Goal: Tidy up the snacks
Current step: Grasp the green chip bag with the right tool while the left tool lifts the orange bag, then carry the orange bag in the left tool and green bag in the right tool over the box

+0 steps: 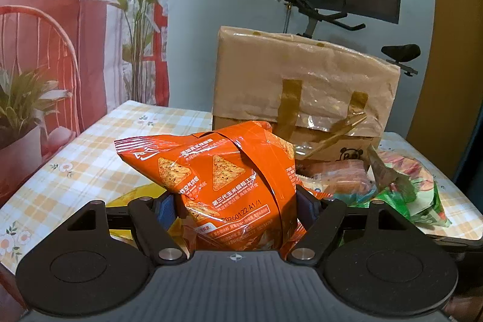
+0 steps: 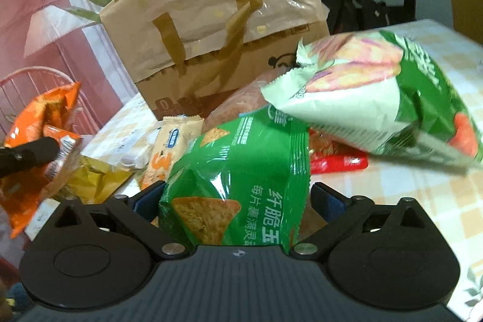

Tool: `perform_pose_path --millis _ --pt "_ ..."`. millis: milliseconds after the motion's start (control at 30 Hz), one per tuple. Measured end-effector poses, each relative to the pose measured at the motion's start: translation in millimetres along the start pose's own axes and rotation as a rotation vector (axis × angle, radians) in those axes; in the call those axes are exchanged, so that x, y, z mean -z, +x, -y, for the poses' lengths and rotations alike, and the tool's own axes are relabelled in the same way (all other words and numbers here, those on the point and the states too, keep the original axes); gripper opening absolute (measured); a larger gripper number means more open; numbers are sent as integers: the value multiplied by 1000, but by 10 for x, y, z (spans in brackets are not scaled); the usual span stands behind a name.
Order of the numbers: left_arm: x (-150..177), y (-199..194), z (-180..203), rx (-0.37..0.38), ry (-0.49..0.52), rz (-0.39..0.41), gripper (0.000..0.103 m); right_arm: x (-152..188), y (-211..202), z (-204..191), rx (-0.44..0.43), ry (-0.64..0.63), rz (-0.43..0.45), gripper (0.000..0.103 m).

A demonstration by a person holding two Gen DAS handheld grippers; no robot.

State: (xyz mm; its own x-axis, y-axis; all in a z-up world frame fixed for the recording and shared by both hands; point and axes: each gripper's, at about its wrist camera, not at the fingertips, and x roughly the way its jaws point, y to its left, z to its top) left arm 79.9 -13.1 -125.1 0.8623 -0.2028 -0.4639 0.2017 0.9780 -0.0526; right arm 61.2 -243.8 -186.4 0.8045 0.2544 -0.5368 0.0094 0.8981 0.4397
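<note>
The left gripper (image 1: 237,205) is squeezing an orange chip bag (image 1: 223,180) between its two blue-padded fingers (image 1: 164,208), the bag bulging up and forward past the fingertips. The bag is sitting just above the checked tablecloth (image 1: 87,159), with a yellow packet (image 1: 132,195) showing beneath and to the left of it. Beyond the bag a brown paper bag (image 1: 302,86) is standing upright on the table, its handles hanging down its front.

The right gripper (image 2: 238,196) is closing its fingers (image 2: 327,198) on a green chip bag (image 2: 238,174), which is filling the gap between them and rising toward the camera. Just behind and to the right, a pale green snack bag (image 2: 377,98) is lying tilted, its image blurred, over a red packet (image 2: 338,162). To the left of the green chip bag a small beige biscuit packet (image 2: 172,144) is lying on the cloth, close to the foot of the paper bag. At the far left of this view the orange chip bag is hanging in the other gripper, above a crumpled gold wrapper (image 2: 93,180).
</note>
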Motion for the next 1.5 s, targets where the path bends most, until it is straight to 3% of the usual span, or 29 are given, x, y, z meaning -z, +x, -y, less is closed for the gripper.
perform_pose_path --millis 100,267,533,1000,1500 --pt "8 3 2 -5 1 -9 78 11 -68 -30 -14 -19 18 85" --pt "14 -18 10 -13 6 -12 78 36 -161 -136 -17 -73 61 81" --pt "3 -21 21 -19 10 -19 78 78 -257 -387 -20 -258 126 79" --pt "-30 -50 3 -21 0 -17 78 -34 -427 -505 -53 -318 204 78" --pt "-569 -213 65 -43 43 157 78 -517 -649 -441 -10 -294 341 78"
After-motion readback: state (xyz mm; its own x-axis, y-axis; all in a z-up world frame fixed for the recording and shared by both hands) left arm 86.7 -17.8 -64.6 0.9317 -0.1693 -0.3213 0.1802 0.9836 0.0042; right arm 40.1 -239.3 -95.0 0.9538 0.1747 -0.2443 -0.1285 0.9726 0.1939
